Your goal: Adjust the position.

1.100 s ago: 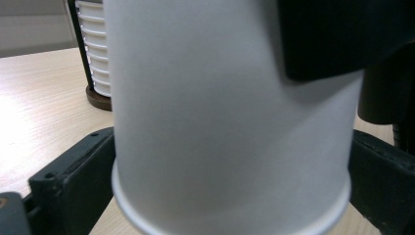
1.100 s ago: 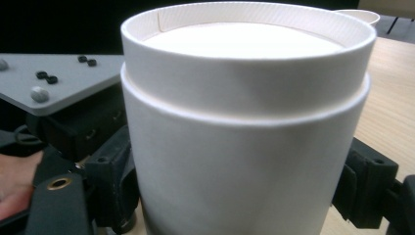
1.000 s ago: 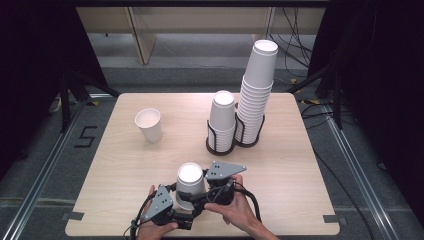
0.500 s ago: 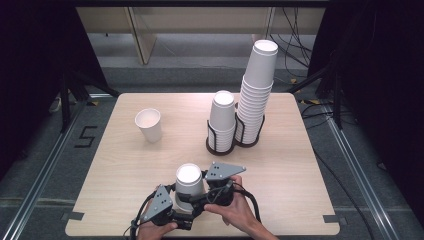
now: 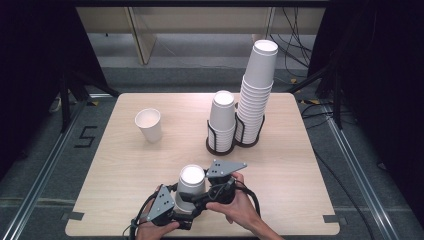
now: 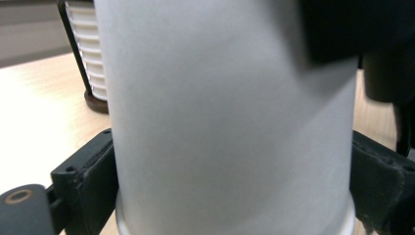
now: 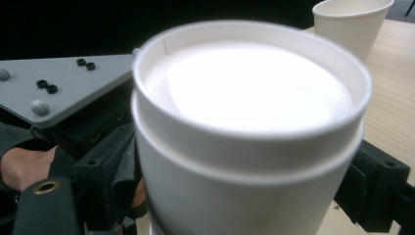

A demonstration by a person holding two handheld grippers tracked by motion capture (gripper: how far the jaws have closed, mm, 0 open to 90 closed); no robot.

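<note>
We are holding both grippers close together at the near edge, hands coming in from below. Our left gripper (image 5: 176, 204) is clamping its jaws on the lower part of the nested cups (image 5: 190, 187), while our right gripper (image 5: 204, 192) is closing on them higher up.

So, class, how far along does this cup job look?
Done: one cup stands upright alone on the table's left. In hand: the left tongs and right tongs both grip the nested cups, bottoms up. Left: a short stack and a tall stack sit in their holders.
</note>
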